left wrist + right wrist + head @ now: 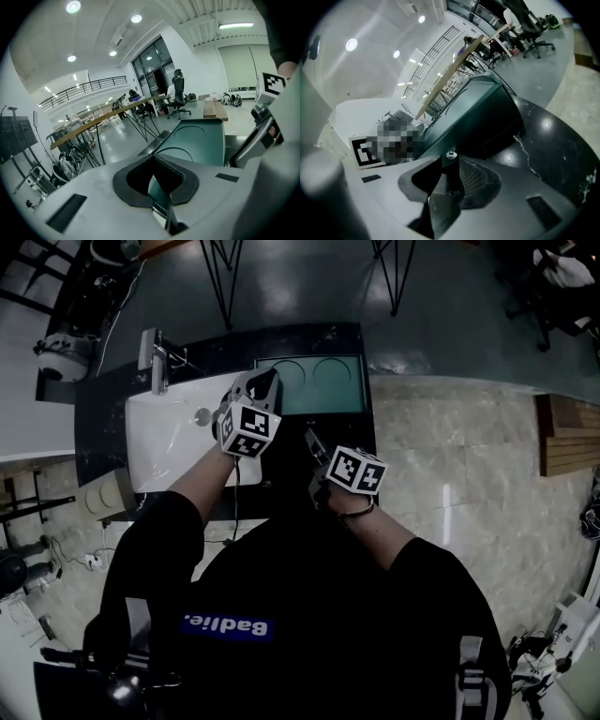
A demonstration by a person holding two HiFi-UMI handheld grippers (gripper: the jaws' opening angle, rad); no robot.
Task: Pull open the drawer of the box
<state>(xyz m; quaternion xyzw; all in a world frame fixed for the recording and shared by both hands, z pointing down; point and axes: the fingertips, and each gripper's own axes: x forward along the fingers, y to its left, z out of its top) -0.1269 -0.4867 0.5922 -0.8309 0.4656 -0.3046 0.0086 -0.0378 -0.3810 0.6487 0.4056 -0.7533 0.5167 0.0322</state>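
the dark counter (202, 352) is carrying a white sink (169, 442) just left of the teal box (314, 385), which is sitting on that counter. you are holding your left gripper (157, 171) at the box's left front corner, its jaws standing narrowly apart with teal showing between them. you are pointing your right gripper (450, 161) at the box's dark front, jaws narrowly parted, with the small silver knob (450, 153) sitting right at their tips.

Glossy grey floor (450, 296) lies at twelve o'clock and marble tiles (450, 474) at three. Round ceiling lights (73, 6) shine, and a long table (93, 124) stands at nine.
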